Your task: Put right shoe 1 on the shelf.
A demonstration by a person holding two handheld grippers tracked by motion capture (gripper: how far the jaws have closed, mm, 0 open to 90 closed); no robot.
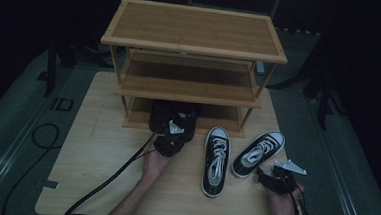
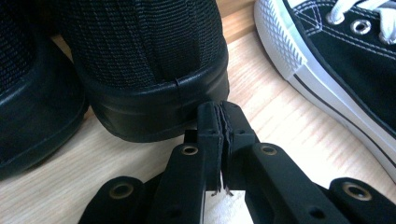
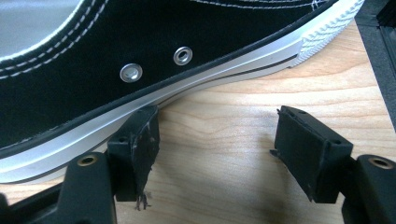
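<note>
Counter [image 1: 99, 182], rack [image 1: 192, 42], shoes.
Left tool [image 2: 223, 112] pressed together, empty, at black shoe [image 2: 149, 70]; right tool [image 3: 219, 140] spread beside sneaker [image 3: 93, 56].

Left forearm enters from the near edge of the table and runs forward toward the far edge, hand [image 1: 155, 164] wrapped around the body of the left gripper [image 1: 170, 142]. In the left gripper view its two black jaws stand pressed flat together, nothing between the pads [image 2: 209, 135]. Right hand [image 1: 286, 206] sits at the near right corner of the table, holding the right gripper [image 1: 273, 178], which points toward the far left. Its jaws stand wide apart, pads [image 3: 142, 149] bare, gripping nothing.
</note>
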